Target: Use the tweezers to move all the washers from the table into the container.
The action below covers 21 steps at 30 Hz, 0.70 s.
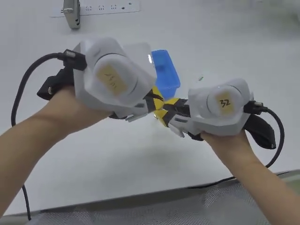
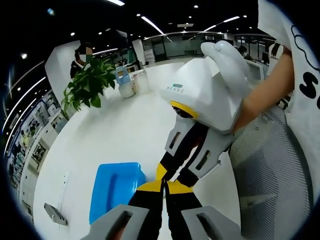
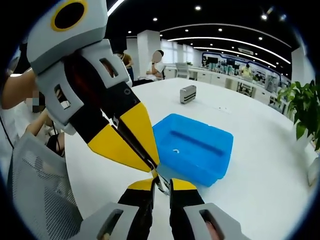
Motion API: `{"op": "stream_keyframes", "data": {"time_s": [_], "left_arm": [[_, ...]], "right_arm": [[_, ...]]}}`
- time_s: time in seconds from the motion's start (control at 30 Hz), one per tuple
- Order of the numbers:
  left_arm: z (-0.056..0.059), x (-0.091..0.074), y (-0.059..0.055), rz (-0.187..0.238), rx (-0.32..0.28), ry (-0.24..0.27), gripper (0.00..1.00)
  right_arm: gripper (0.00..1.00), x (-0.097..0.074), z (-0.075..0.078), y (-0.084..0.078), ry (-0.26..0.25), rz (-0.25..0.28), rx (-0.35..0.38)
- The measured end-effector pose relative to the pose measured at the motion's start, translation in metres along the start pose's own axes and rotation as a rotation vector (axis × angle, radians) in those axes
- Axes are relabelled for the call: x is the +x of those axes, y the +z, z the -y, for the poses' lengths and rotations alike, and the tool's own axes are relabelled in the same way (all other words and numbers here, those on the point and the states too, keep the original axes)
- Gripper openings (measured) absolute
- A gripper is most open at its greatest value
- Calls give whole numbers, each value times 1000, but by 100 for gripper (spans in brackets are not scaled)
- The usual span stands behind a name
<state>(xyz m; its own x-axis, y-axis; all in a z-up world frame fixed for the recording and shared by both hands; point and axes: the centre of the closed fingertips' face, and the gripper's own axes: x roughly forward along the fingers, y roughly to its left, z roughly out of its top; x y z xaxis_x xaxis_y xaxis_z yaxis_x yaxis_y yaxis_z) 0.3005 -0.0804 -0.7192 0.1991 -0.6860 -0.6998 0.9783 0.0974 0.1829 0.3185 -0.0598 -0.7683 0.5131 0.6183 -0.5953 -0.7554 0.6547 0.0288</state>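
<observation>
Over the white table (image 1: 117,154) my two grippers meet tip to tip. In the right gripper view, the left gripper (image 3: 150,162) comes in from the upper left, shut on thin metal tweezers (image 3: 137,145) that run between its yellow tips. The tweezers' end sits between the closed jaws of my right gripper (image 3: 160,185). A blue container (image 3: 195,150) stands just beyond, with one small washer (image 3: 175,151) on its floor. In the head view, the left gripper (image 1: 157,104) and right gripper (image 1: 164,115) hide the tweezers, and the container (image 1: 166,72) lies behind them.
A power strip (image 1: 101,8) and a metal block (image 1: 71,14) lie at the far edge. A tiny dark speck (image 1: 200,78) rests right of the container. A mesh chair (image 1: 225,206) stands at the near edge. A potted plant (image 2: 87,82) is off to one side.
</observation>
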Motion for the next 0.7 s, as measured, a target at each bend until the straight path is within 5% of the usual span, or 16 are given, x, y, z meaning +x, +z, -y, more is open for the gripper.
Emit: {"op": "stream_keyframes", "data": {"time_s": [0.3,0.7], "left_arm": [[0,-1,1,8,17,-23,0],[0,1,1,22,-21,-40,0]], "right_arm": [[6,1,-2,2,6,-30,-98],[4,1,-2,-1,43,-33,-51]]}}
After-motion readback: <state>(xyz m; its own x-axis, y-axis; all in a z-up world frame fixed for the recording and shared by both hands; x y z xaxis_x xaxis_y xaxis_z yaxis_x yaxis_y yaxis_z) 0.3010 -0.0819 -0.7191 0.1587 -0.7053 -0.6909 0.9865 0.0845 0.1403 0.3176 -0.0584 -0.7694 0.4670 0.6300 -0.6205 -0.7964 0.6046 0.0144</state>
